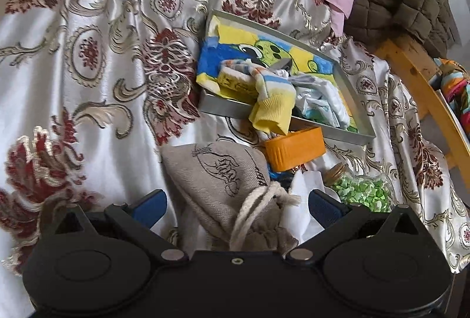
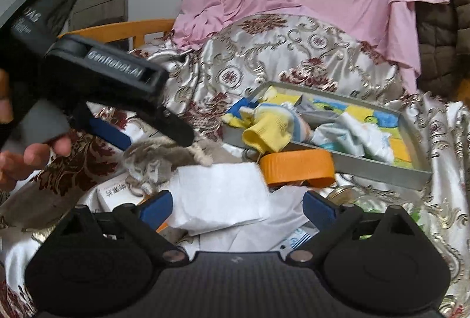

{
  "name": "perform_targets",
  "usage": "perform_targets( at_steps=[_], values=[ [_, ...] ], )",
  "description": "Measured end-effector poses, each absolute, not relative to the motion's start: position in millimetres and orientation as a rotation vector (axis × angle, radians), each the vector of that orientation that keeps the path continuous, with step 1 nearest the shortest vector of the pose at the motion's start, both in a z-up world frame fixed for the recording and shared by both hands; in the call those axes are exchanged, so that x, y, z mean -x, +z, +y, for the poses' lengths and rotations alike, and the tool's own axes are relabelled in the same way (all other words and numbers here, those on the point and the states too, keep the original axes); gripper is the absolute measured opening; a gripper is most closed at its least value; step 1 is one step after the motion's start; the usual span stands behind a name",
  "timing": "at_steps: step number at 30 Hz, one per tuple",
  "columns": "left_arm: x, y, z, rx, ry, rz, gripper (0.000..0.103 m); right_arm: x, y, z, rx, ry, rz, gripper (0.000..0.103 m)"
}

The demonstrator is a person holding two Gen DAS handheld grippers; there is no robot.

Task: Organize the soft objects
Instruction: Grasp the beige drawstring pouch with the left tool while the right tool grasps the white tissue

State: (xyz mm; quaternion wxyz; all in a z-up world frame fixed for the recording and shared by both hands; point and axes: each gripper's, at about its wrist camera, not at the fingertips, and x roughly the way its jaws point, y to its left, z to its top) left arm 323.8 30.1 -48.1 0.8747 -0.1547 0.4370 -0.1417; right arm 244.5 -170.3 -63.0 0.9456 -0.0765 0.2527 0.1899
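Left claw (image 1: 235, 204) wide around linen drawstring pouch (image 1: 217, 171); right claw (image 2: 236, 207) wide over white paper (image 2: 223, 194).
Close low on pouch body, probably clear of cord, then lift to metal tray (image 1: 346, 138).

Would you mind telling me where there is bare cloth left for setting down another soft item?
The brocade cloth lies bare left of the grey tray and the drawstring pouch. It is crowded in the tray and below it, around the orange lid, white papers and jar of green pieces.

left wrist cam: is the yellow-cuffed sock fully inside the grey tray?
No. The sock's yellow cuff hangs out over the near rim of the grey tray, just above the orange lid.
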Motion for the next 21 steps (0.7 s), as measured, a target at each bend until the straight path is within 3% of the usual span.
perform_targets(
  at_steps=[5, 8, 12, 17, 21],
  values=[
    [-327, -50, 27, 0.308, -0.272, 0.914, 0.097, -249, -70, -165, 0.179, 0.455, 0.534, 0.084],
    [-327, -50, 25, 0.283, -0.277, 0.92, 0.093, -251, -73, -159, 0.217, 0.468, 0.521, 0.082],
    [-328, -52, 23, 0.272, -0.278, 0.927, 0.083, -254, -74, -155, 0.235, 0.476, 0.507, 0.079],
    [-329, -53, 27, 0.297, -0.267, 0.931, 0.072, -259, -79, -153, 0.233, 0.504, 0.521, 0.064],
    [-329, -54, 28, 0.276, -0.251, 0.937, 0.066, -259, -80, -154, 0.215, 0.519, 0.52, 0.059]
  ],
)
